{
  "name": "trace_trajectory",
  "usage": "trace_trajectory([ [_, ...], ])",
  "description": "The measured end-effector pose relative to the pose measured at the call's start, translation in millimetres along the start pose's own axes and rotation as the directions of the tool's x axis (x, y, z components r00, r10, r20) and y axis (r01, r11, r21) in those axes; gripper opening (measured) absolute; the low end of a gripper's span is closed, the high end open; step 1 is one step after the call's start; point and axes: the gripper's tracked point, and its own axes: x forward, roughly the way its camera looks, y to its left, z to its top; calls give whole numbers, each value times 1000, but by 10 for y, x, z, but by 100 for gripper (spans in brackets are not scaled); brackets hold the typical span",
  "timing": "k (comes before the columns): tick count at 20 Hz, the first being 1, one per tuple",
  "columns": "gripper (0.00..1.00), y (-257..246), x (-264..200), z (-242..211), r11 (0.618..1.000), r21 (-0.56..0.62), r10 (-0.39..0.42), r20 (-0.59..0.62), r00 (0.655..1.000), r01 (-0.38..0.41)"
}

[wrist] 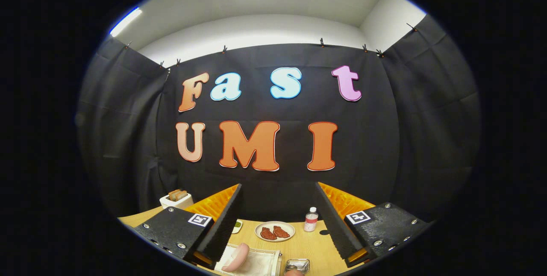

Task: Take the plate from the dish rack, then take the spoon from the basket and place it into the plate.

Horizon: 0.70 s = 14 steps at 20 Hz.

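Gripper (277, 220) held level above table (307, 246), fingers spread apart, nothing between them.

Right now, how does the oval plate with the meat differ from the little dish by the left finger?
The oval plate is larger, light-coloured and holds two reddish-brown pieces; the little dish is smaller, holds something green and is partly hidden by a finger. The plate lies ahead between the open gripper's fingers. Both rest on the wooden table.

The surface (307, 248) looks like pale matt wood. The fingers' (275, 224) inner pads (226, 224) are ribbed, matt foam. The small tin (297, 264) is shiny metal; the bottle (311, 219) is clear plastic.
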Motion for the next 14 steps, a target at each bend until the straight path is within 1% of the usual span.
trace_trajectory([
  [5,98,94,58,-362,1000,14,6,-137,991,-4],
  [7,98,146,72,-515,1000,17,16,-196,981,-13],
  [9,98,251,88,-740,999,32,44,-268,962,-36],
  [11,99,421,71,-1015,995,66,92,-366,926,-73],
  [13,99,529,51,-1328,993,85,117,-473,873,-87],
  [14,97,565,28,-1480,992,86,124,-525,842,-92],
])
